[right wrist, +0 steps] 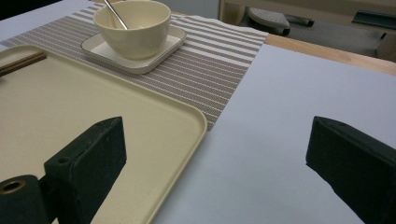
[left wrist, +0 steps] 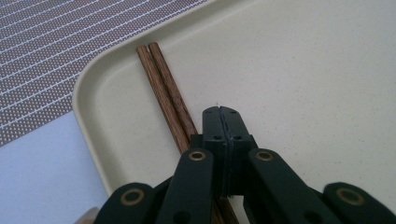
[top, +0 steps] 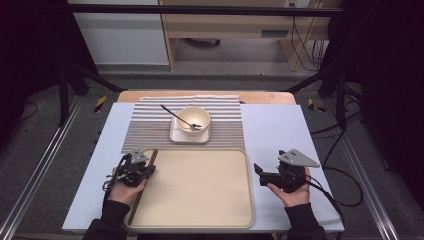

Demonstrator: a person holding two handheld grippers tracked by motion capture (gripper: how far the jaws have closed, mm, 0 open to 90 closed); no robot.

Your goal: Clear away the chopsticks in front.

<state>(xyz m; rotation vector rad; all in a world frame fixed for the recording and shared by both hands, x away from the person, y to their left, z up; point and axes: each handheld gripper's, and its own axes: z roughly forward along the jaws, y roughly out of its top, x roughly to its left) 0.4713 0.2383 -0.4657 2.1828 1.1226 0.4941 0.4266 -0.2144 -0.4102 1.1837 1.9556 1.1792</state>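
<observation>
The wooden chopsticks (left wrist: pixel 166 95) lie side by side along the left edge of the cream tray (top: pixel 200 200), and my left gripper (left wrist: pixel 221 122) hangs over them with its jaws pressed together, holding nothing. My right gripper (right wrist: pixel 215 158) hovers at the tray's right rim over the pale blue table (right wrist: pixel 299 93), its jaws spread wide and empty. Beyond the tray, a cream bowl (top: pixel 194 119) with a spoon (top: pixel 181 119) in it sits on a square saucer (top: pixel 189 135) on the striped placemat (top: pixel 150 125).
</observation>
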